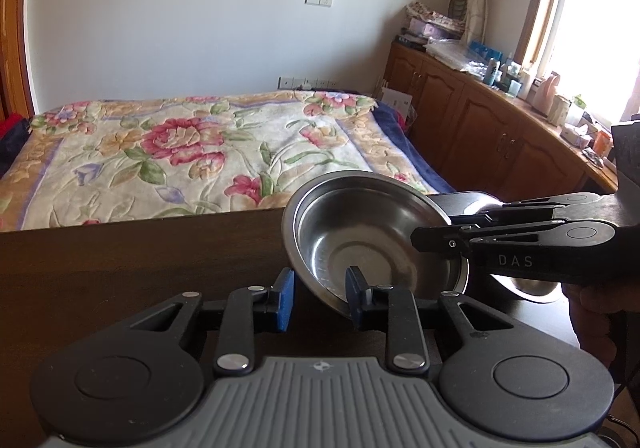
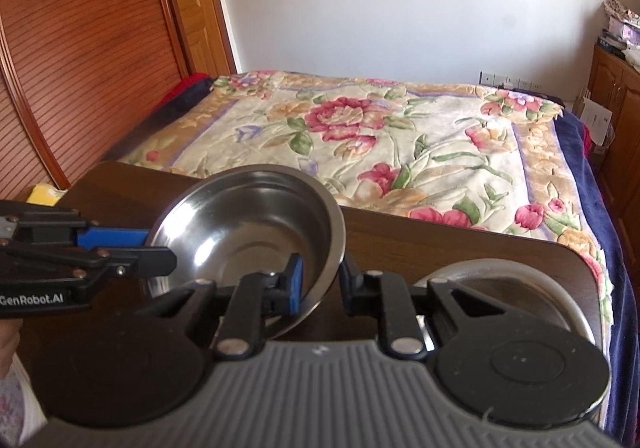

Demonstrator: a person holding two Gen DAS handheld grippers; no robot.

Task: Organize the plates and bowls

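— What stands beyond the dark table [image 1: 120, 268]?
— A bed with a floral blanket [image 1: 192, 152], white wall [image 1: 180, 28], wooden cabinets [image 1: 480, 128] under a bright window [image 1: 592, 28].

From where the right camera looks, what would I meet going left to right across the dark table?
The left tongs → the tilted steel bowl → the flat steel plate.

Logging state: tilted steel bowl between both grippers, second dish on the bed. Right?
One error: the dish is on the table, not the bed; the right wrist view shows it just past the right gripper. The rest holds: the bowl is tilted, with the left gripper at its rim too.
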